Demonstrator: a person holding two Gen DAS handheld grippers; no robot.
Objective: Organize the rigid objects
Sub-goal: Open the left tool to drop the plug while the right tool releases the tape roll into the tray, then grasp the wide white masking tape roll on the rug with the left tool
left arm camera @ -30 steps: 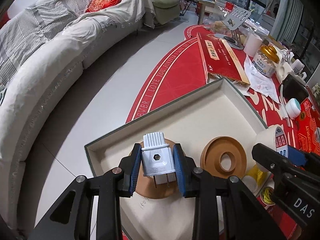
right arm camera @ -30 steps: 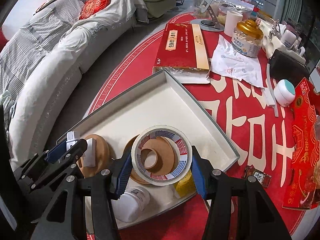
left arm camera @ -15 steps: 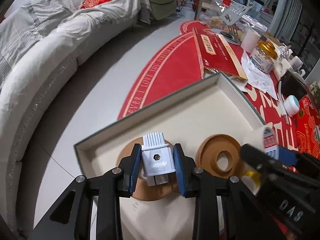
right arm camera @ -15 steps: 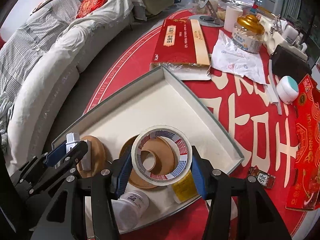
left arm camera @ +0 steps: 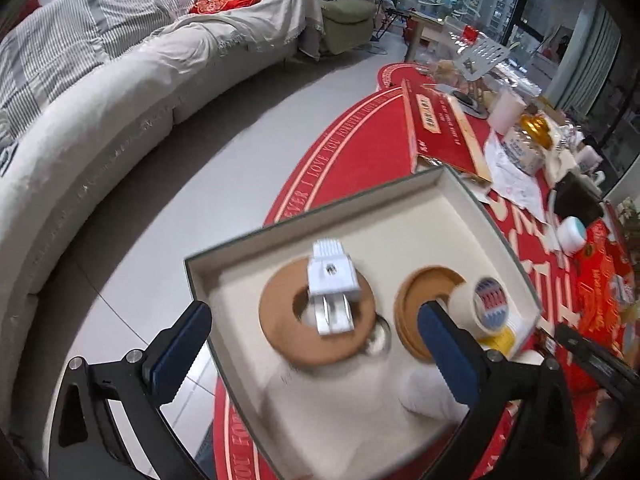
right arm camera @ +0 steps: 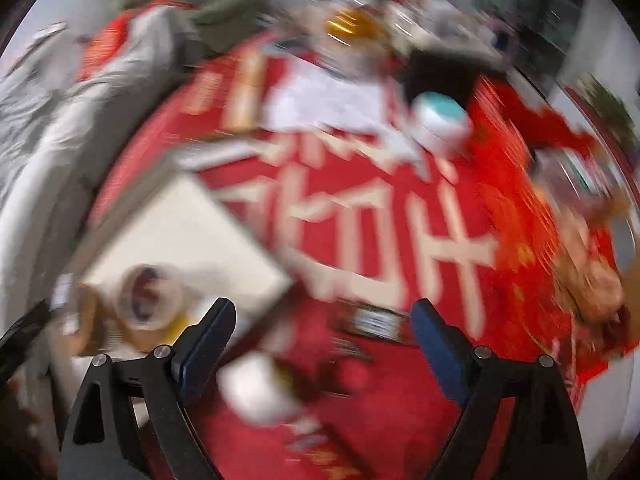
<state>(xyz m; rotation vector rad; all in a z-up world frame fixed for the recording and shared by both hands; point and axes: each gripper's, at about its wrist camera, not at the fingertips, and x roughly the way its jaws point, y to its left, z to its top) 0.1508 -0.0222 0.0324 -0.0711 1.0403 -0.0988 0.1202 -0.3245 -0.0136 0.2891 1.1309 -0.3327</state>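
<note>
My left gripper (left arm camera: 312, 344) hangs over the near end of the cream tray (left arm camera: 312, 216), its jaws opening wide. The white plug (left arm camera: 332, 284) lies free on a brown ring (left arm camera: 280, 320), clear of both pads. A second brown ring (left arm camera: 416, 304) carries the printed tape roll (left arm camera: 480, 304), tilted on its right side. The right wrist view is badly blurred. There my right gripper (right arm camera: 322, 332) is opening over the red cloth to the right of the tray (right arm camera: 180, 240), with nothing held. The tape roll (right arm camera: 148, 296) sits in the tray to its left.
A red box (left arm camera: 444, 128), a gold-lidded jar (left arm camera: 528, 140), a white-and-teal pot (right arm camera: 440, 120) and red packets (left arm camera: 600, 280) crowd the red-clothed table. A white bottle (right arm camera: 256, 388) and a small dark packet (right arm camera: 372, 320) lie near my right gripper. A grey sofa (left arm camera: 120, 80) curves on the left.
Both grippers opened. The left one let the plug drop onto the brown ring. The right one released the tape roll in the tray and swung right over the red cloth.
</note>
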